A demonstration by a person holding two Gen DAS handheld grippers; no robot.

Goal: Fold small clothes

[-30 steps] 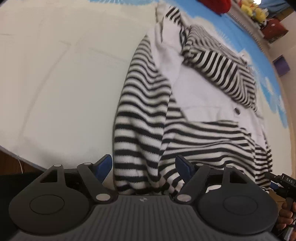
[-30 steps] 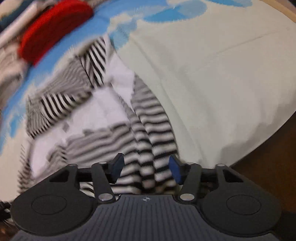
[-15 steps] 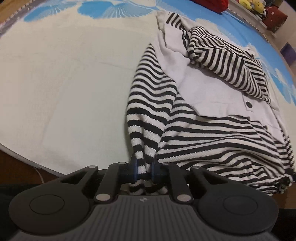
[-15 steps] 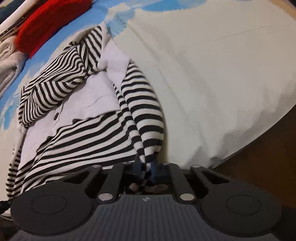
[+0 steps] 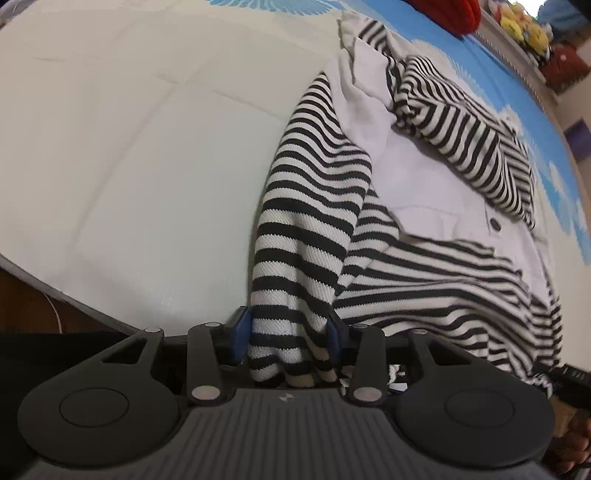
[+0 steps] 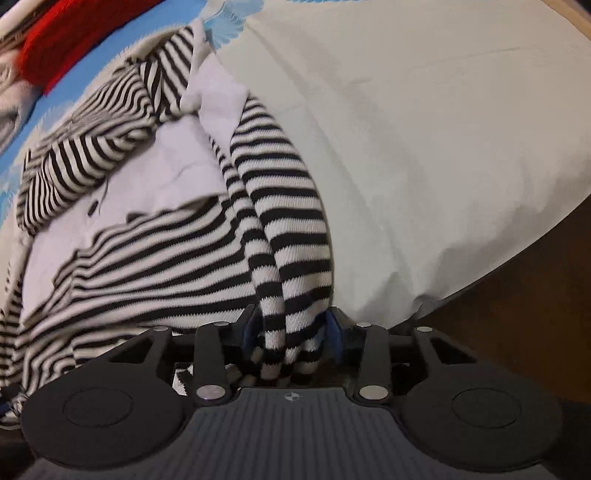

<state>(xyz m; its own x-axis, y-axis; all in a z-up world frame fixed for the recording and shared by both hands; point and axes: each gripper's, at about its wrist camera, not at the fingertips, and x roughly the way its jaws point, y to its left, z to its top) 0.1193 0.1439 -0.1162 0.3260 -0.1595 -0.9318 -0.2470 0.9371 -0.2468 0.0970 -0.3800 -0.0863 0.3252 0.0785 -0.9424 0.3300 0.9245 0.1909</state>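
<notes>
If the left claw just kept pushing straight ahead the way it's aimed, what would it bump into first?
Most likely the striped sleeve: its cuff already lies bunched between the left gripper's blue pads, whose jaws have just been opening. Beyond it lies the white bedding, though depth is unclear.

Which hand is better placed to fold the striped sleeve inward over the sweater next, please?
Slightly the left, I'd judge, though it is close. The left gripper has just been opening its jaws, yet the sleeve sits squarely between them, and the sweater lies flat right beside it.

Free passage: bare cream sheet (image 5: 147,166) left of the striped garment (image 5: 306,229). Obstructions: red item (image 5: 454,13) and toys (image 5: 524,26) at far right.
</notes>
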